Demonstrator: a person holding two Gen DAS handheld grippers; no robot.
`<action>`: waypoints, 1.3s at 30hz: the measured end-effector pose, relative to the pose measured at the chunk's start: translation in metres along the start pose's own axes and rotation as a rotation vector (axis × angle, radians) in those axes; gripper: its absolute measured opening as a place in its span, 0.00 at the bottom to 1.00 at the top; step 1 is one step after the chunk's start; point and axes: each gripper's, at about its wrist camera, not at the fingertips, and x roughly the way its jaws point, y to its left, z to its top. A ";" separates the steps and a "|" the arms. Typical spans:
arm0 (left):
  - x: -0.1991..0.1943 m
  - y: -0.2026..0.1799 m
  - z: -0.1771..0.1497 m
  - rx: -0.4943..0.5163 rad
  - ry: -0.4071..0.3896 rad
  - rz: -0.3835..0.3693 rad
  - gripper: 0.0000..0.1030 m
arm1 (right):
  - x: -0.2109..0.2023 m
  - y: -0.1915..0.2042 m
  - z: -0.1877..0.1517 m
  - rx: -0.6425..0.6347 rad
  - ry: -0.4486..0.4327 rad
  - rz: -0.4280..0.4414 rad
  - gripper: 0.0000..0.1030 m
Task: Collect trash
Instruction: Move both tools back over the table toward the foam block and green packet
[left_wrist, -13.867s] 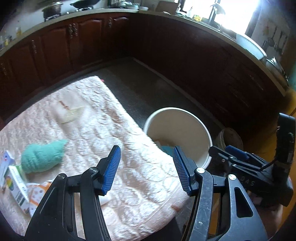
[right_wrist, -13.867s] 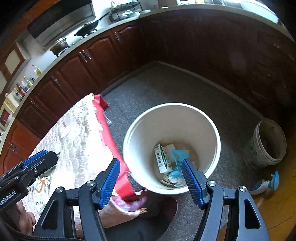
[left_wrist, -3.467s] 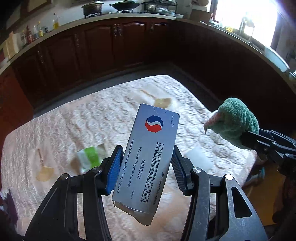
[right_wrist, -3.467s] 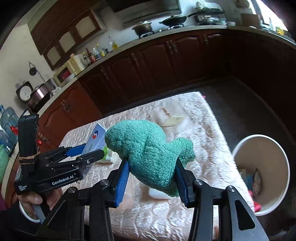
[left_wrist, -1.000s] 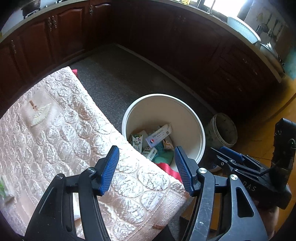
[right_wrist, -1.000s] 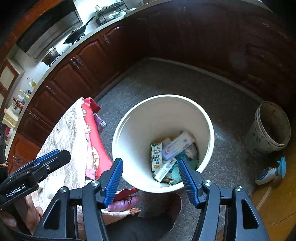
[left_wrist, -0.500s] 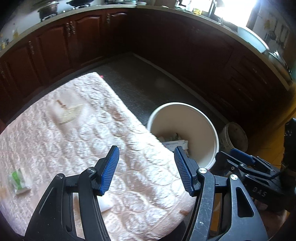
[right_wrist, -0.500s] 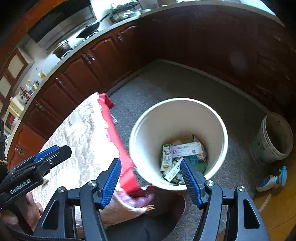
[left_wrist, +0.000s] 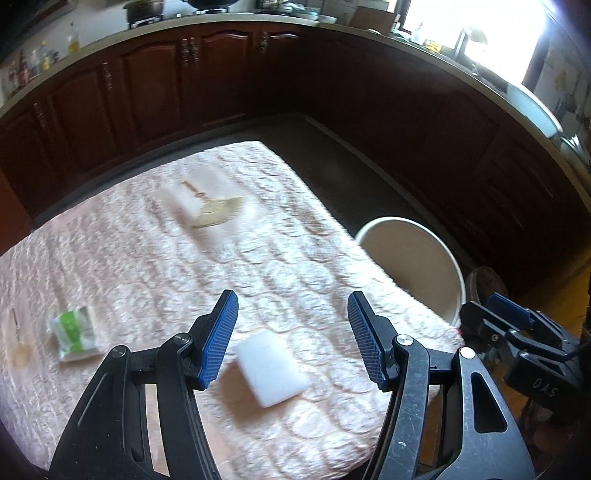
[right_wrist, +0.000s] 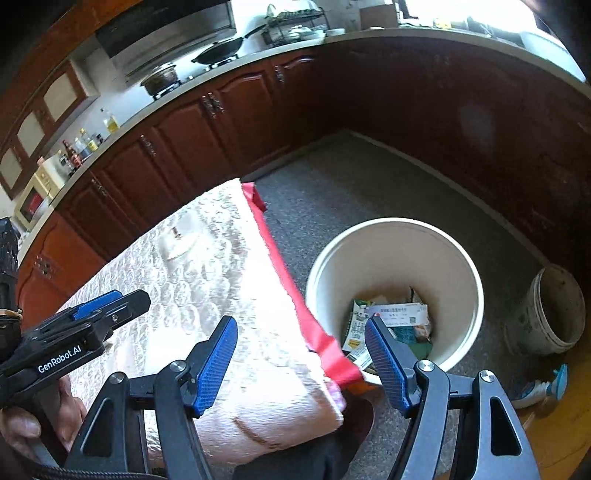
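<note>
Both grippers are up over the corner of the table, and neither carries anything. The left gripper (left_wrist: 291, 339) has its blue pads standing apart with nothing between them, pointing down at the quilted pink cloth (left_wrist: 155, 258) that covers the table. Just under those pads lies a white sponge (left_wrist: 271, 369), flat on the cloth — and further off to the left sits a small green-and-white packet (left_wrist: 75, 332), a bit blurred. A yellowish pattern (left_wrist: 218, 212) shows on the far part of the cloth. The right gripper (right_wrist: 301, 365) is over the table's edge, its jaws opening, empty between them. Beyond its pads stands the white bin (right_wrist: 395, 229) on the grey floor, right beside the table, with cartons and wrappers (right_wrist: 391, 321) piled in its bottom. A red cloth edge (right_wrist: 295, 295) hangs down the table's side next to the bin. A smaller dirty bucket (right_wrist: 550, 314) stands to the right of it, apart.
</note>
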 end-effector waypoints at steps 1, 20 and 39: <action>-0.001 0.006 -0.001 -0.009 -0.001 0.008 0.59 | 0.001 0.003 0.000 -0.007 0.001 0.000 0.67; -0.025 0.127 -0.040 -0.169 0.023 0.101 0.59 | 0.023 0.073 -0.013 -0.126 0.080 0.091 0.73; 0.014 0.204 -0.059 0.040 0.113 0.211 0.74 | 0.096 0.151 -0.033 -0.291 0.273 0.145 0.74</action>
